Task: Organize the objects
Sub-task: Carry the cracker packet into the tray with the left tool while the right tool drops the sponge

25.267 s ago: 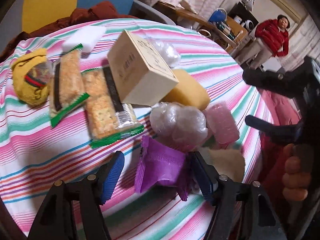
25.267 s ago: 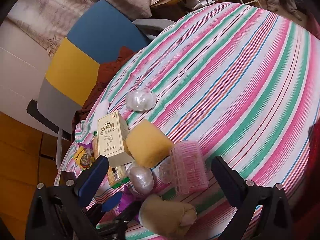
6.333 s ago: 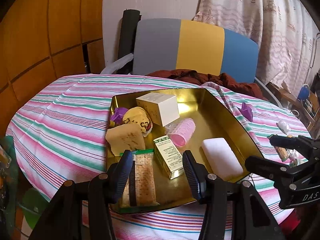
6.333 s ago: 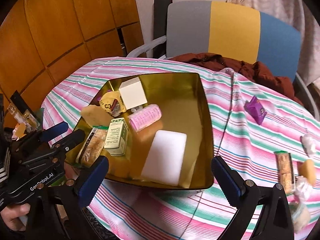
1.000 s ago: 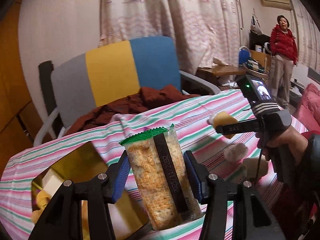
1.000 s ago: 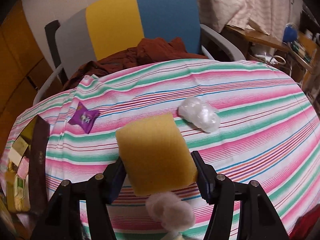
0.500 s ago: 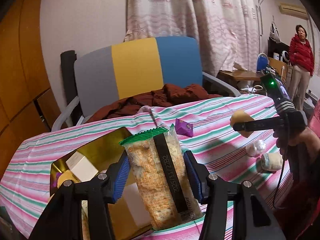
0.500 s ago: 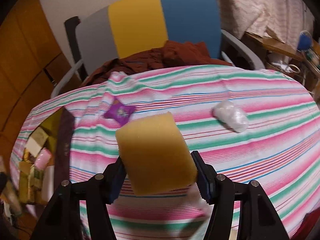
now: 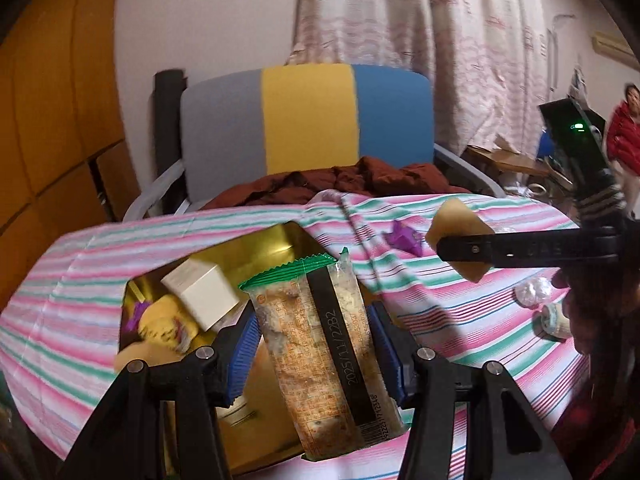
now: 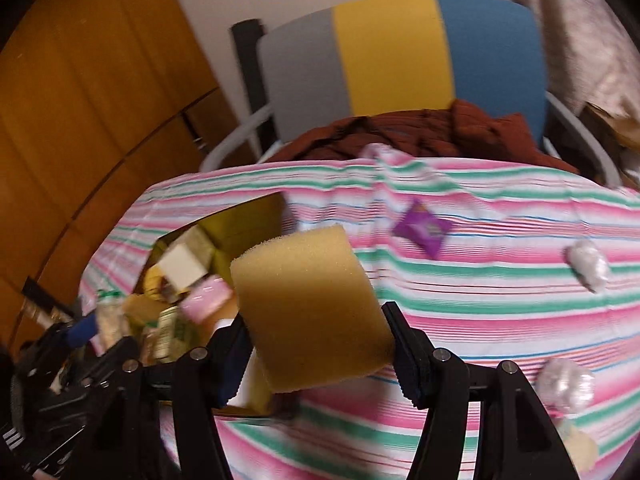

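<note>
The gold tray (image 9: 280,240) is jammed at its near-left end: white box (image 9: 200,294), pink roller (image 10: 206,296), green carton (image 10: 172,330). Its far corner looks bare. Striped counter (image 10: 500,304) right of the tray is mostly open, just a purple packet (image 10: 422,229) and a clear wrapped lump (image 10: 588,264), well apart. Chair (image 10: 400,60) blocks the far edge.
</note>
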A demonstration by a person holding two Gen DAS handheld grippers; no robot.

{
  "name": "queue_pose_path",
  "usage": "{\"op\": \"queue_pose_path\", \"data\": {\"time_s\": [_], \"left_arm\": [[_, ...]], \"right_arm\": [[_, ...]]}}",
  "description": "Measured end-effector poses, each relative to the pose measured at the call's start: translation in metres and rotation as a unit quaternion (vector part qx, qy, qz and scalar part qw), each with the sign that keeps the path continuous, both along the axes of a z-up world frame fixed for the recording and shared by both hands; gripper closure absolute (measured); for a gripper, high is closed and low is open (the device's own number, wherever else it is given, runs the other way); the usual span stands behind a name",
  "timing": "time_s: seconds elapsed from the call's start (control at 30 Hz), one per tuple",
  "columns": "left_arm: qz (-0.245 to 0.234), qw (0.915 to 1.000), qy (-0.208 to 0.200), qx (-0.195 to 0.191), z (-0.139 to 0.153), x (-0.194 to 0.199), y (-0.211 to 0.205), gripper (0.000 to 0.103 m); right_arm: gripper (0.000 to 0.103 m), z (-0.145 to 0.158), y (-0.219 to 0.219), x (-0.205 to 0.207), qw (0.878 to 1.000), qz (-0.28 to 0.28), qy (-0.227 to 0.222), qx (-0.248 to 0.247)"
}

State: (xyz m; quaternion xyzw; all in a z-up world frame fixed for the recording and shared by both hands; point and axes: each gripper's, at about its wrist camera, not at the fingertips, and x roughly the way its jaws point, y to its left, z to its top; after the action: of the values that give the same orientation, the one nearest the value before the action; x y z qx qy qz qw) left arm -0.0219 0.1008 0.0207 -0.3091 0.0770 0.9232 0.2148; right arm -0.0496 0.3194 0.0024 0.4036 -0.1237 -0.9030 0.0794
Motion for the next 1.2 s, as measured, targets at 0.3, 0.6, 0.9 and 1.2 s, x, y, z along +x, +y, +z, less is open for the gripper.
{"op": "queue_pose_path", "data": {"time_s": [0.3,0.6,0.9,1.2], "left_arm": [[0.086,0.9929,-0.055,0.061,-0.024,-0.022,-0.08,0.049],[0.106,0.9853,-0.105,0.083,-0.047,-0.034,-0.09,0.049],[0.123,0.9878,-0.078,0.056,-0.041,-0.029,-0.091,0.048],[0.142,0.9875,-0.053,0.044,-0.026,-0.021,-0.102,0.048]], "right_arm": [[0.041,-0.003,-0.071,-0.017,0.997,0.074,-0.004,-0.001],[0.02,-0.02,-0.104,-0.03,0.994,0.104,-0.024,-0.015],[0.007,-0.025,-0.102,-0.021,0.993,0.101,-0.035,-0.047],[0.002,-0.013,-0.1,0.0,0.997,0.08,-0.018,-0.005]]}}
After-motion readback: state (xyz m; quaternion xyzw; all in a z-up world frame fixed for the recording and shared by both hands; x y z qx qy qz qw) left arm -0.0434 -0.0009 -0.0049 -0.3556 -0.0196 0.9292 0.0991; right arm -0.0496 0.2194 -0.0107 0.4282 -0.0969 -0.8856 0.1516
